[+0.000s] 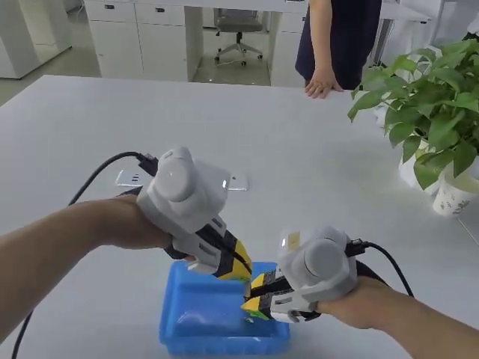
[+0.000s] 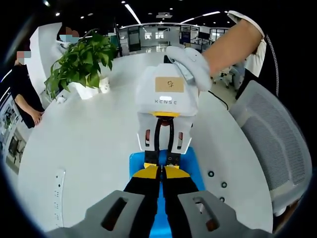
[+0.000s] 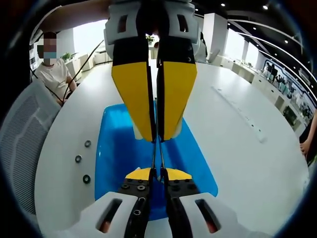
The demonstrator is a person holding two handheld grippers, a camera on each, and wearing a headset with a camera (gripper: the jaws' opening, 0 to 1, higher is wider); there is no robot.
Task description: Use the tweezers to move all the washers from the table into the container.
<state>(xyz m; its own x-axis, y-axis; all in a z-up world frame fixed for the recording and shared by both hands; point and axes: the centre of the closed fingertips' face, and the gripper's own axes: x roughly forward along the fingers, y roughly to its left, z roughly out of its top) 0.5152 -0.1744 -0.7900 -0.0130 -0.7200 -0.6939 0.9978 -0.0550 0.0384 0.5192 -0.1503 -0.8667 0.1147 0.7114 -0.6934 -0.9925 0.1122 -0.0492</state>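
Faint tweezers [image 3: 156, 153] (above blue container [image 3: 116, 148])

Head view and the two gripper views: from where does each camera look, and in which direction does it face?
Head view: on the headset, looking forward and down at the blue container; both forearms, the left gripper and the right gripper show.
Left gripper view: on the left gripper, facing the right gripper head-on; its own jaws rise from the bottom.
Right gripper view: on the right gripper, facing the left gripper's yellow jaws.
Shared: both gripper views show the container, the washers and the tweezers.
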